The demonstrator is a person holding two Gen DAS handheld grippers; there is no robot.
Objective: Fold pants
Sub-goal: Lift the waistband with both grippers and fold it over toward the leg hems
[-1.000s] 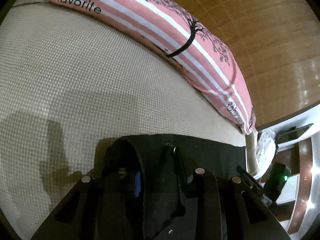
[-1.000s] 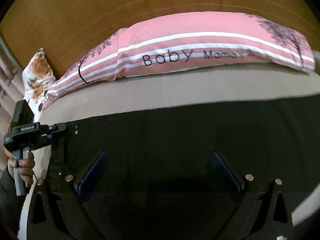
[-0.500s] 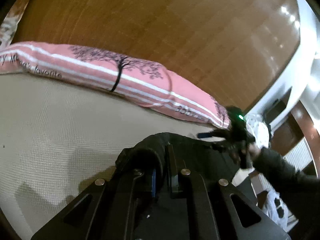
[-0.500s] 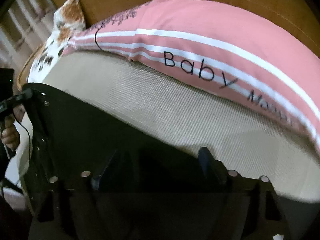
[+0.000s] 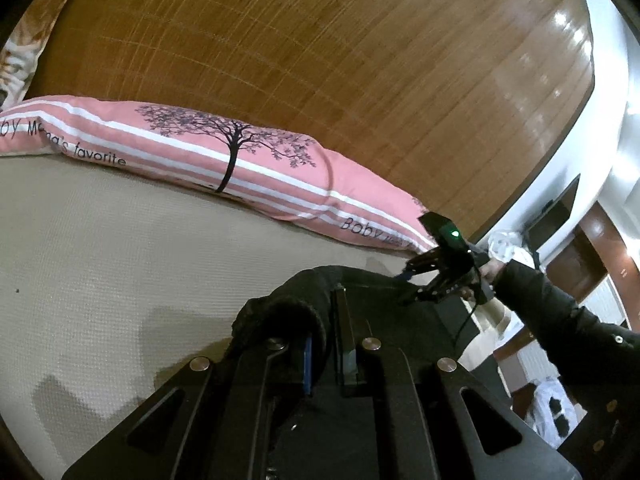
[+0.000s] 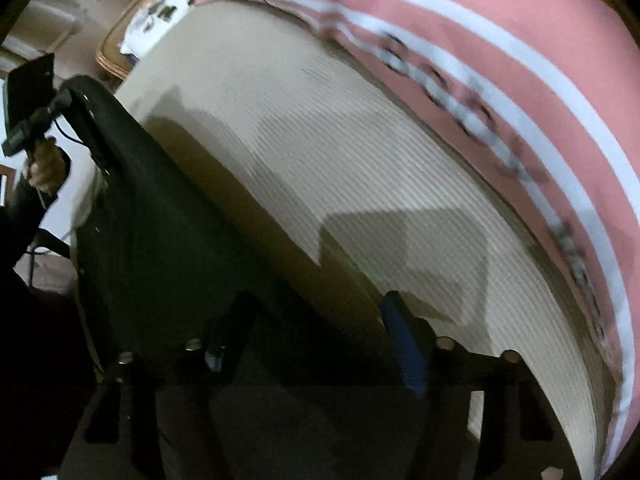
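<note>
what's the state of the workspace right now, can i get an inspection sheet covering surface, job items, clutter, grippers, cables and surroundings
surface: beige textured bed cover, shadows across it.
job's things: black pants, one edge bunched in the left hand-held gripper, the rest stretched toward the right one.
clutter: long pink striped pillow along the headboard; a patterned cushion at the far corner.
grippers: left hand-held gripper shut on the pants; right hand-held gripper with fingers apart, blue pads showing, dark fabric between them, contact unclear.
cables: thin black cable hanging below the right hand-held gripper.
surroundings: wooden headboard, white wall, dark furniture beside the bed.
</note>
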